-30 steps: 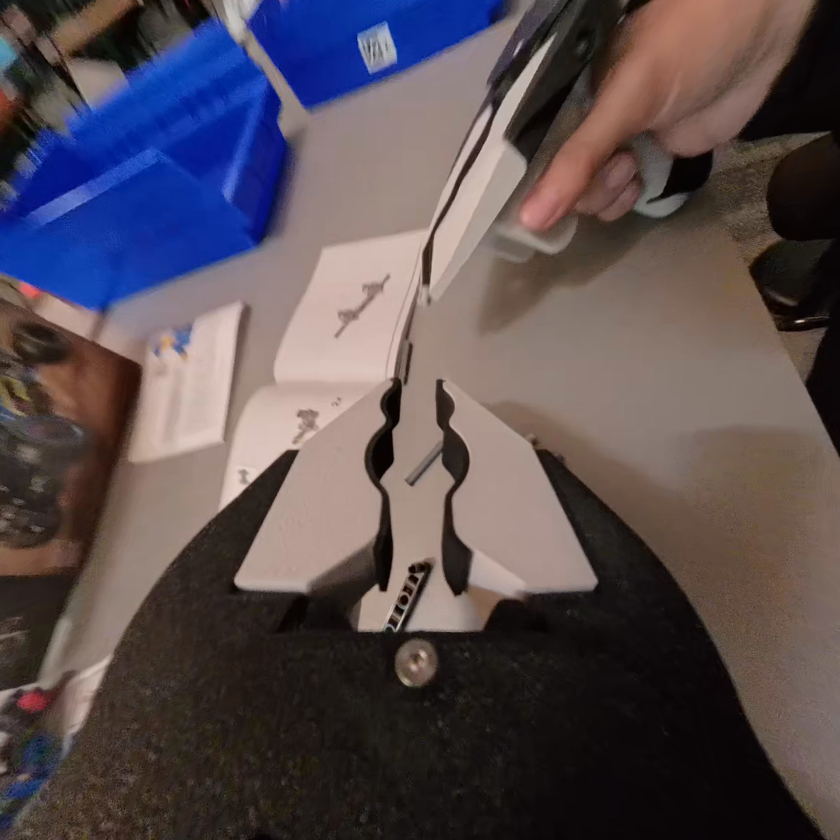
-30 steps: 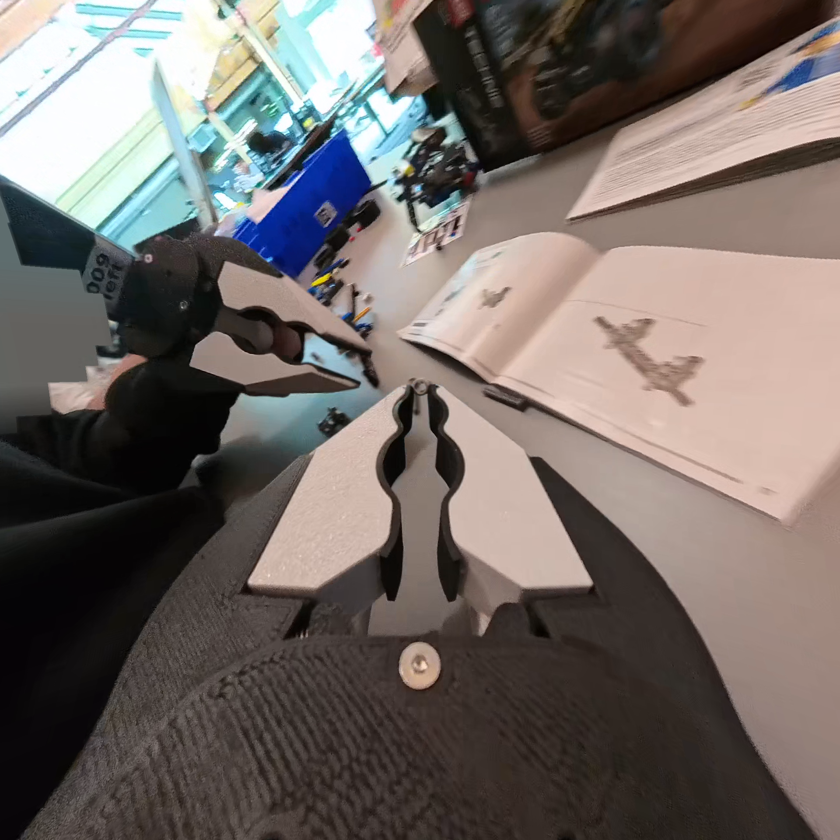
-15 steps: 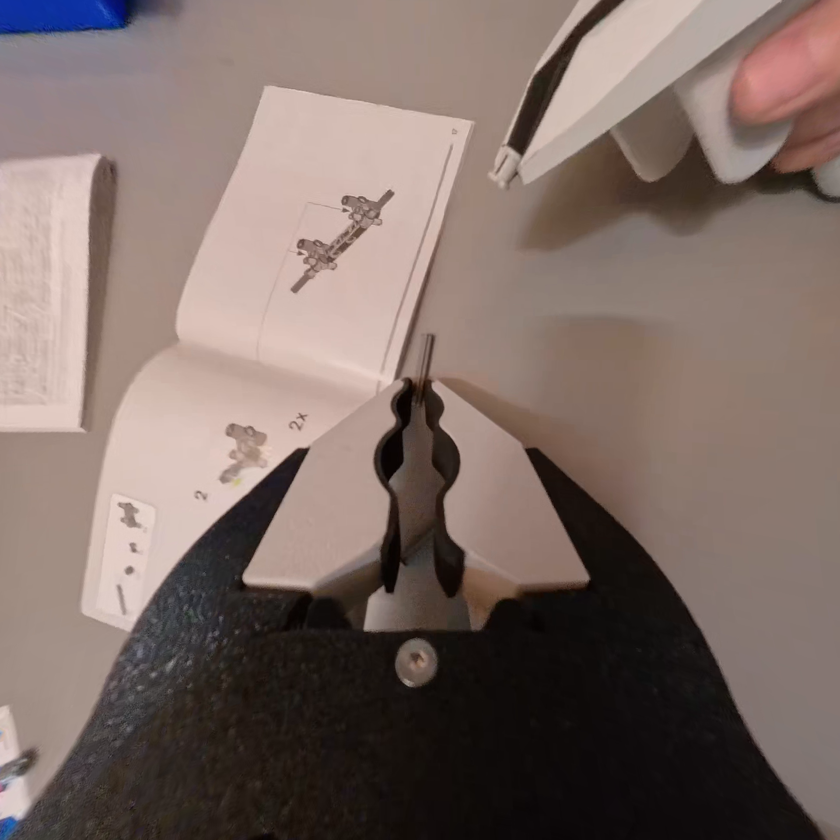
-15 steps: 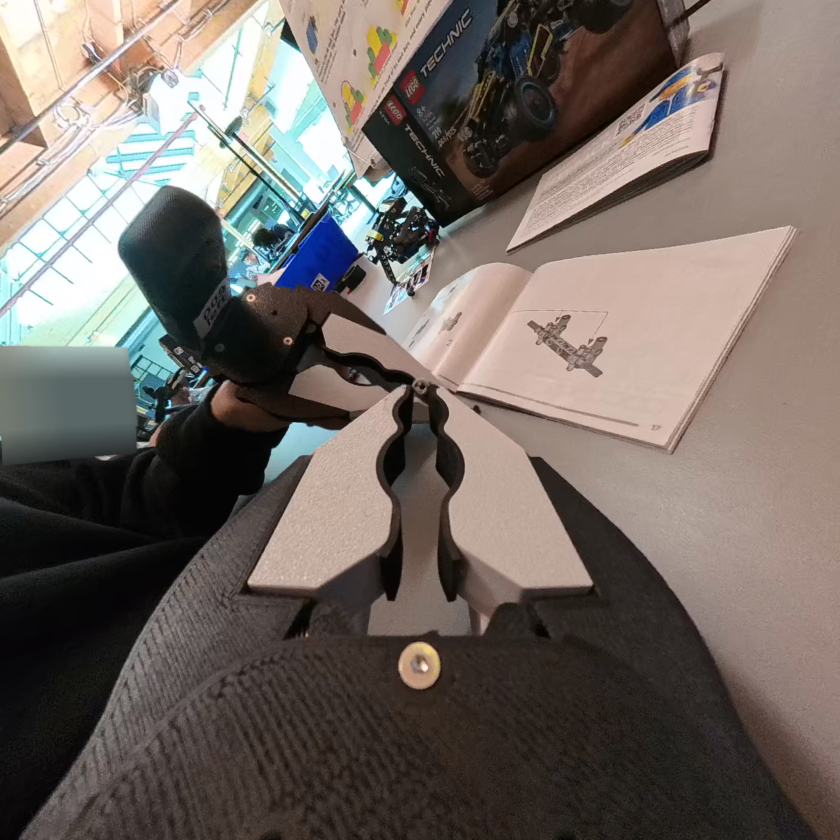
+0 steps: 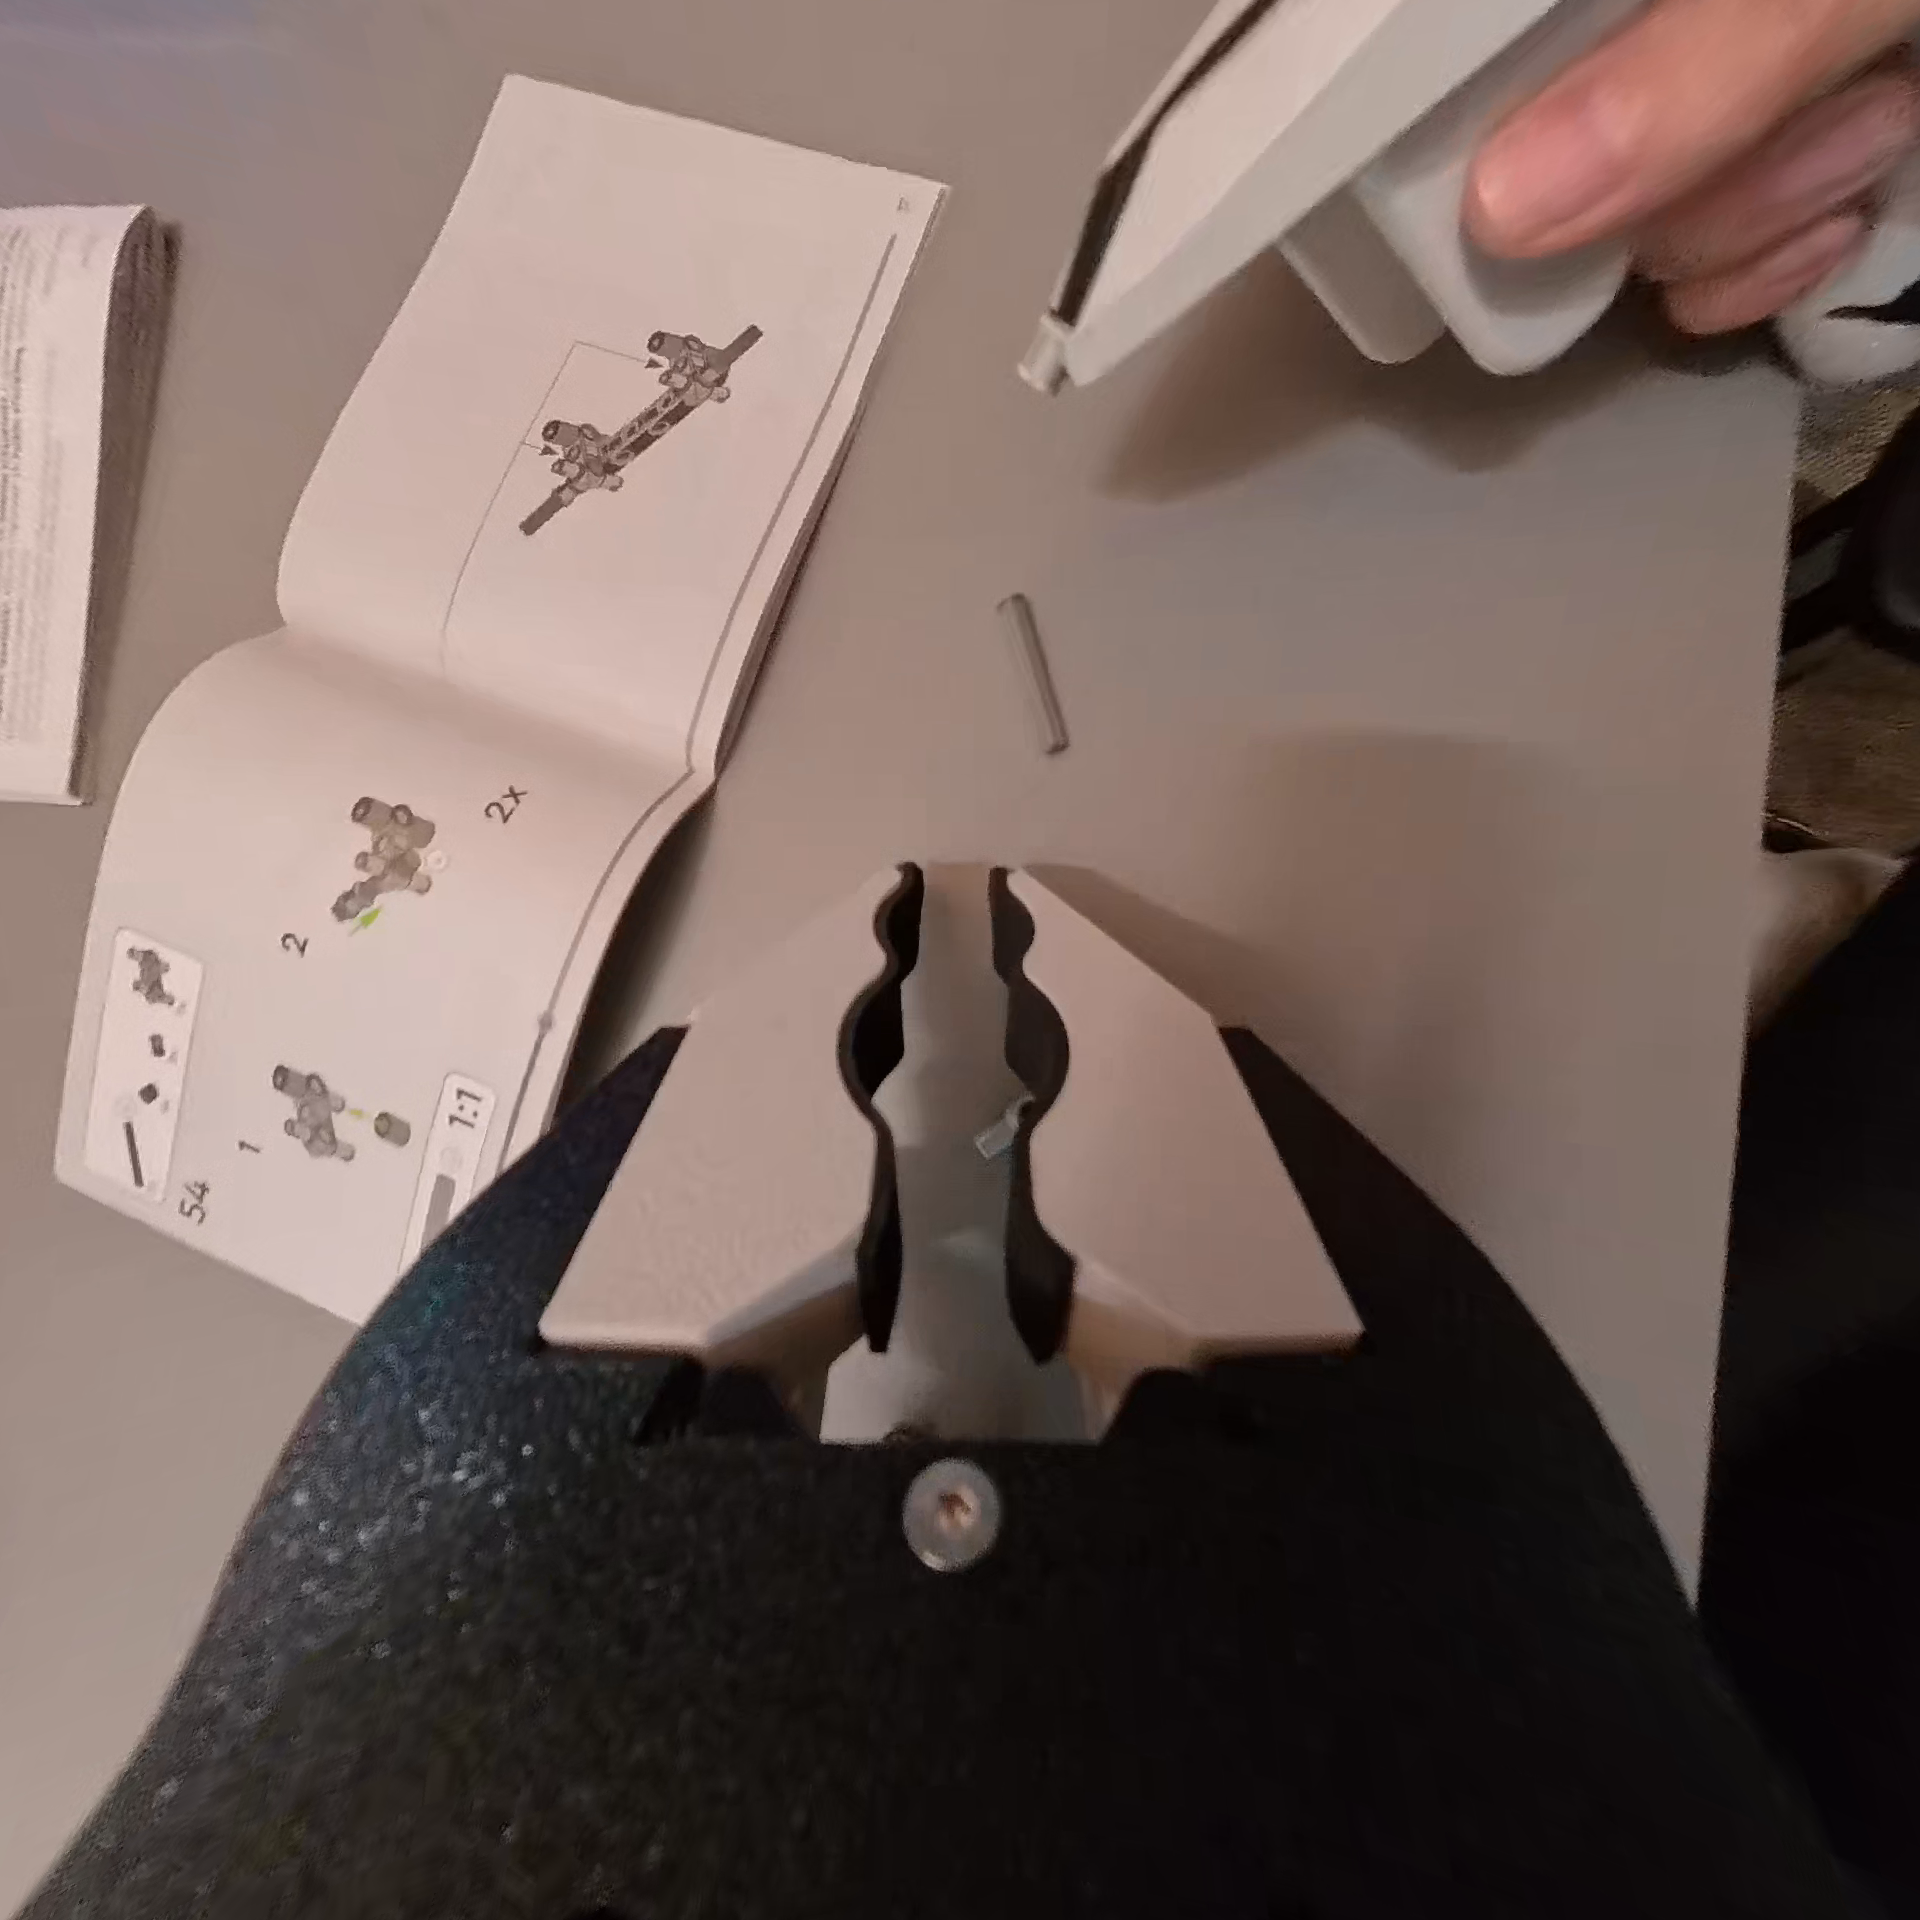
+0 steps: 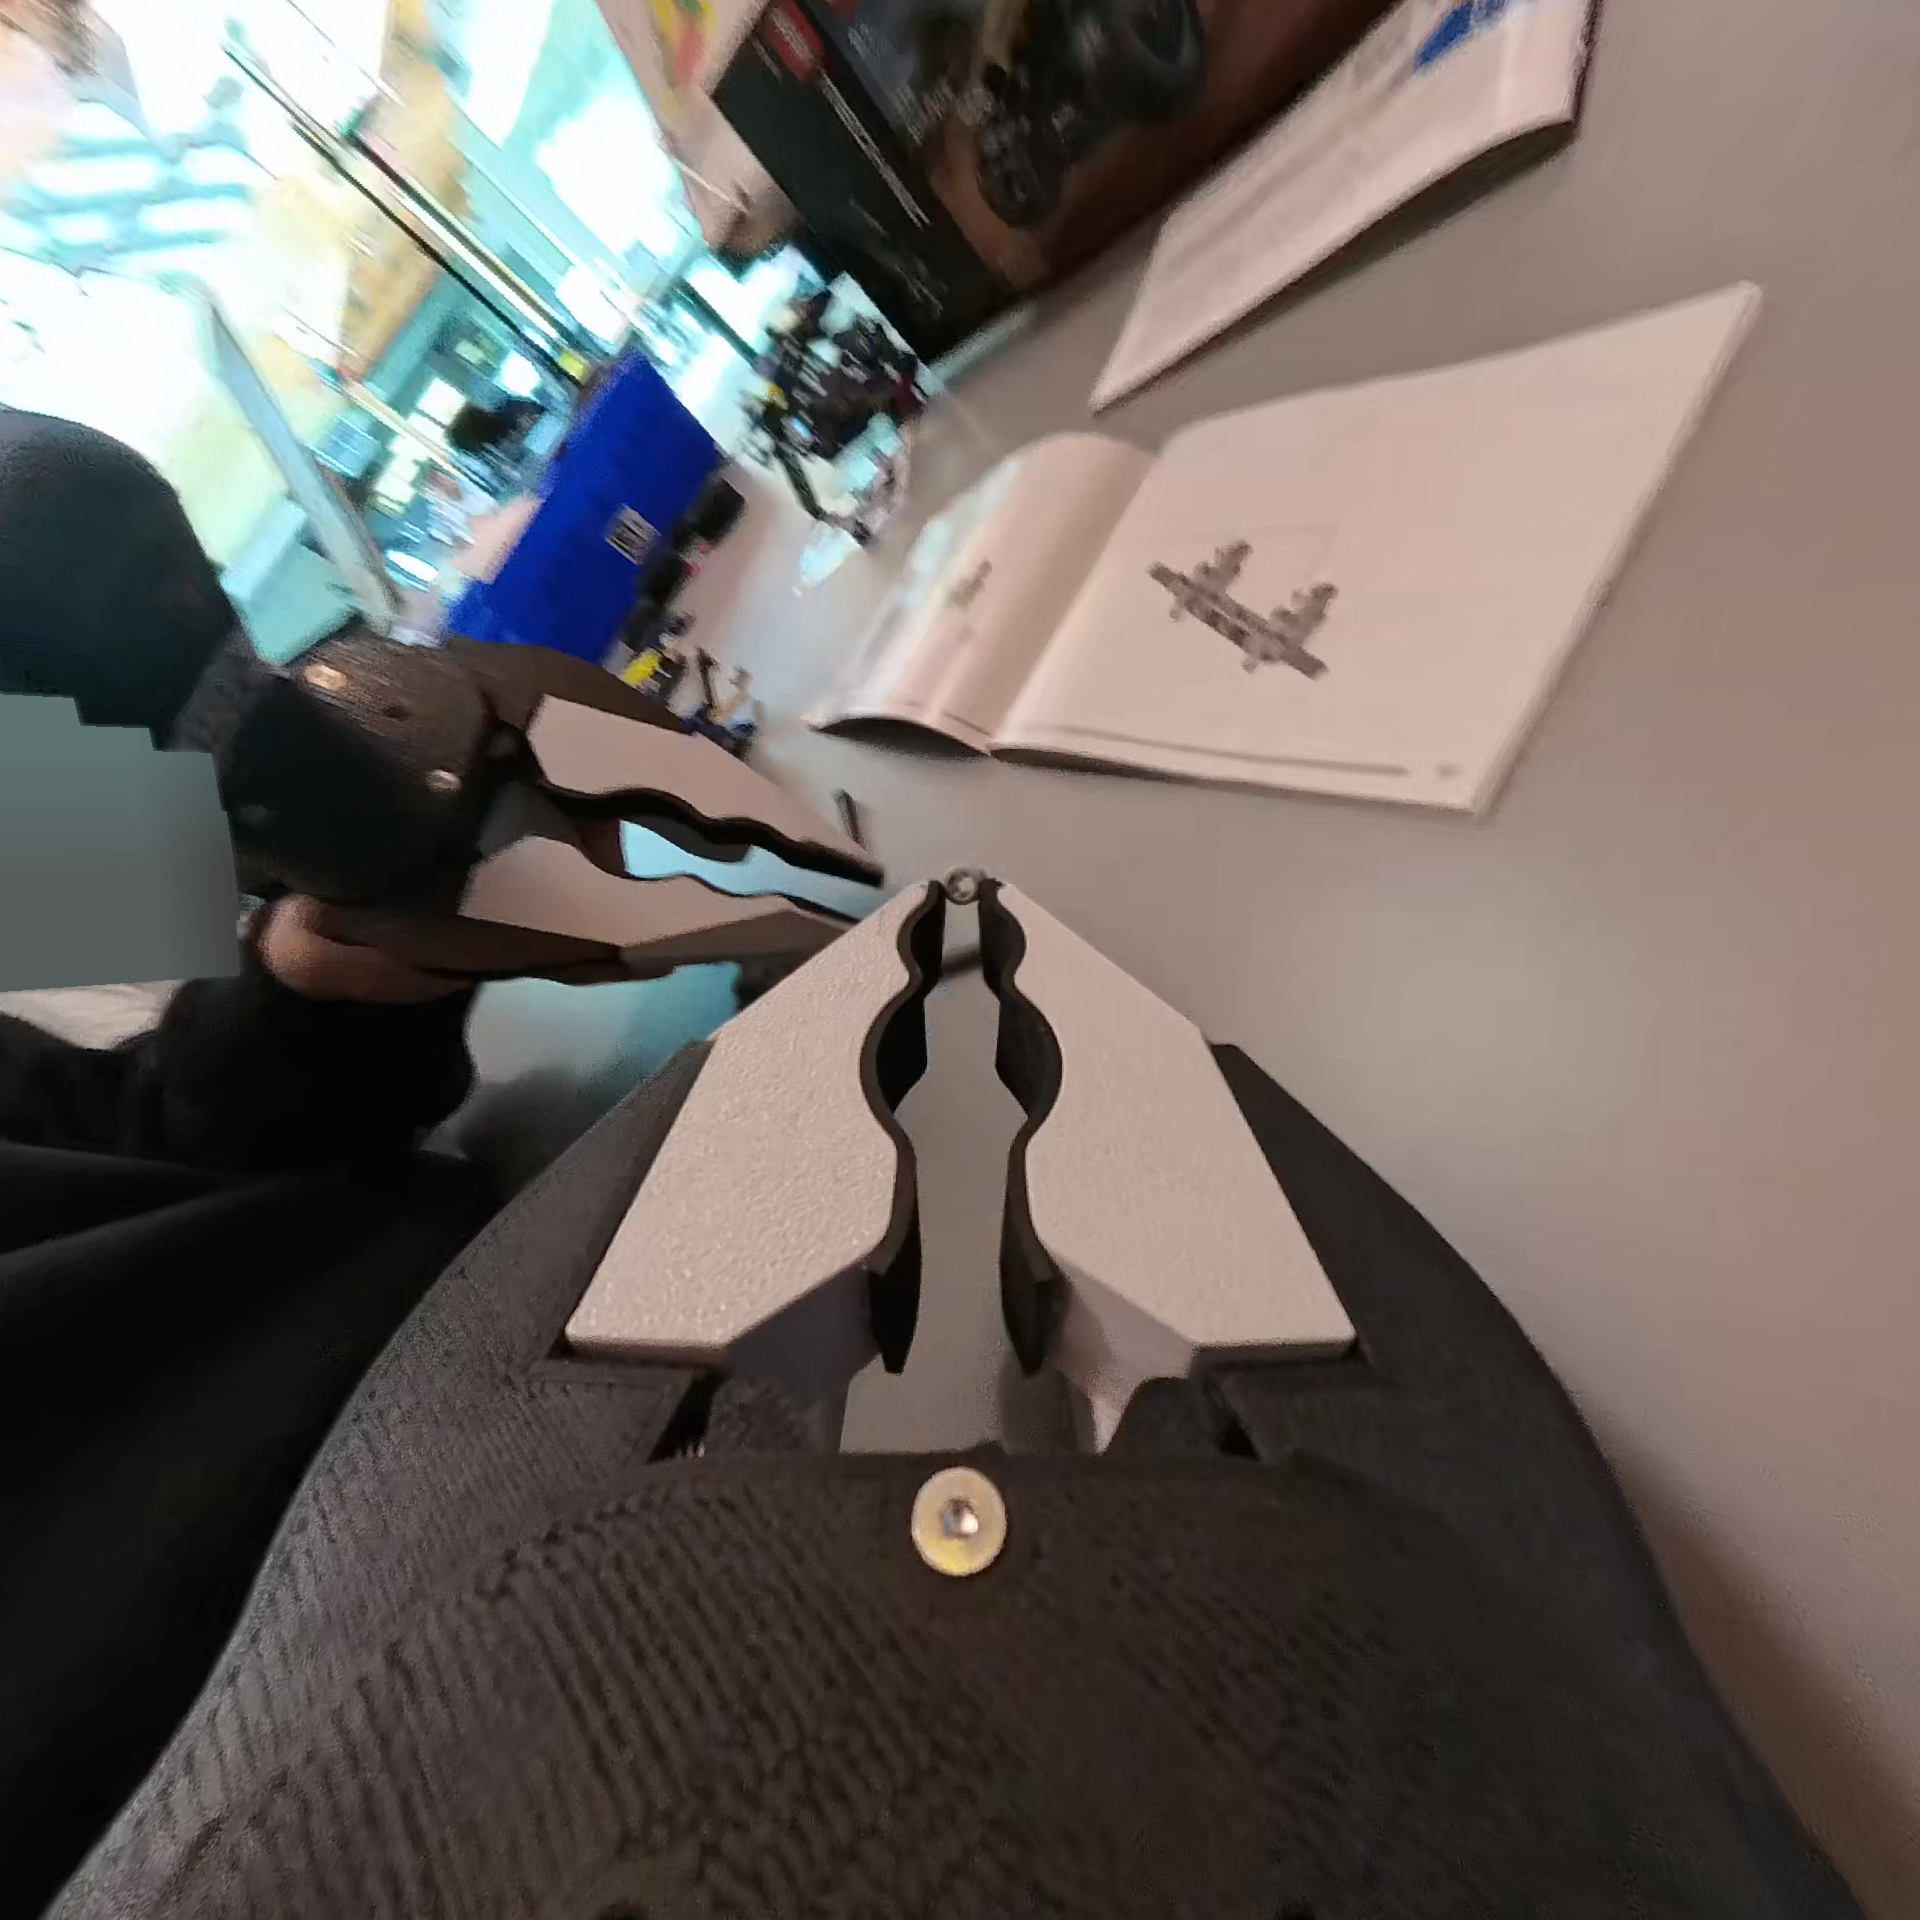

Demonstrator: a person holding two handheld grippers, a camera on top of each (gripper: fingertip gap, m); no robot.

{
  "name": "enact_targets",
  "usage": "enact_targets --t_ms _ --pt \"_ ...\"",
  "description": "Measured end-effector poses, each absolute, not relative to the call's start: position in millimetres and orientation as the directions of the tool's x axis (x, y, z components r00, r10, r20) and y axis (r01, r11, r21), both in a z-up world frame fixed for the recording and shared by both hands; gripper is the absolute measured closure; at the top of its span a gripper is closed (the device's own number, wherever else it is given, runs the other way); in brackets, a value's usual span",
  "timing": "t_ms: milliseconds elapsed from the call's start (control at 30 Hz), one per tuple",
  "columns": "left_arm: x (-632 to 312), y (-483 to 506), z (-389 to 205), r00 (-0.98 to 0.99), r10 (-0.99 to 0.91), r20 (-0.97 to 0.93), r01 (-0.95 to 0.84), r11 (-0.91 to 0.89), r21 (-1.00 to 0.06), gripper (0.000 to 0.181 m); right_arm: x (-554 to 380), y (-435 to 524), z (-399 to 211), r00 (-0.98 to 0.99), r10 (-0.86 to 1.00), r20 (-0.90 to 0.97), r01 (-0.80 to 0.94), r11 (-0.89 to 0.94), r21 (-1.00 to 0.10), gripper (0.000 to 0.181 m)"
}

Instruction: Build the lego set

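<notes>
Fingers of the left tool (image 5: 954,871) stand a little apart, with a clear gap between the tips, and nothing sits between them. It hangs over the grey counter (image 5: 1351,935). A thin grey lego axle (image 5: 1032,672) lies flat on the counter, out past the tips and not touching them. Another small grey bit (image 5: 1000,1135) peeks out by the right finger, lower down; it is too small to tell what it is.

The right tool (image 6: 963,885) is almost closed, and its tips pinch a tiny grey lego piece (image 6: 962,884). In the left wrist view that same tool (image 5: 1044,358) comes in from the top right, with the little grey piece (image 5: 1039,361) poking out of its tip. A person's hand (image 5: 1683,177) grips it.

An open instruction booklet (image 5: 582,582) lies on the counter to the left of the axle. Its pages show drawings of grey lego parts. A second, closed booklet (image 5: 62,499) lies farther left.

In the right wrist view the left tool (image 6: 868,896) shows on the left side, close to the right tool's tips. The open booklet (image 6: 1351,623) lies beyond them. A dark lego box (image 6: 987,135) and a blue bin (image 6: 592,520) stand farther back, both blurry.
</notes>
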State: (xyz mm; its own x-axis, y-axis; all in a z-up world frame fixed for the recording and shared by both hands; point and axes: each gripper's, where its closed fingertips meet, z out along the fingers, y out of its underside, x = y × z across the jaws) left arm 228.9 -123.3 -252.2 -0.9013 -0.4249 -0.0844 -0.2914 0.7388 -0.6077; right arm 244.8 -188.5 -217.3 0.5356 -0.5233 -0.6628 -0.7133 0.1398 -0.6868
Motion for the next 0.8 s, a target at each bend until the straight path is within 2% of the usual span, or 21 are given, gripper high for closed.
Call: enact_targets --t_ms 100,333,633,800 --pt "228 -132 -256 -0.904 -0.42 -0.082 -0.283 0.73 -0.622 0.176 243 -196 -228 0.528 -0.606 -0.596 -0.708 0.074 -0.702 0.176" --pt "223 -160 -257 -0.928 -0.357 -0.104 -0.214 0.742 -0.635 0.181 244 -189 -239 0.57 -0.669 -0.477 -0.69 -0.075 -0.72 0.177" --pt "213 -171 -256 -0.939 -0.33 -0.095 -0.19 0.731 -0.655 0.181 242 -152 -243 0.668 -0.598 -0.443 -0.667 -0.217 -0.713 0.176" --pt "211 -168 -256 -0.939 -0.331 -0.093 -0.193 0.732 -0.653 0.18 249 -151 -236 0.692 -0.573 -0.438 -0.644 -0.217 -0.733 0.176"
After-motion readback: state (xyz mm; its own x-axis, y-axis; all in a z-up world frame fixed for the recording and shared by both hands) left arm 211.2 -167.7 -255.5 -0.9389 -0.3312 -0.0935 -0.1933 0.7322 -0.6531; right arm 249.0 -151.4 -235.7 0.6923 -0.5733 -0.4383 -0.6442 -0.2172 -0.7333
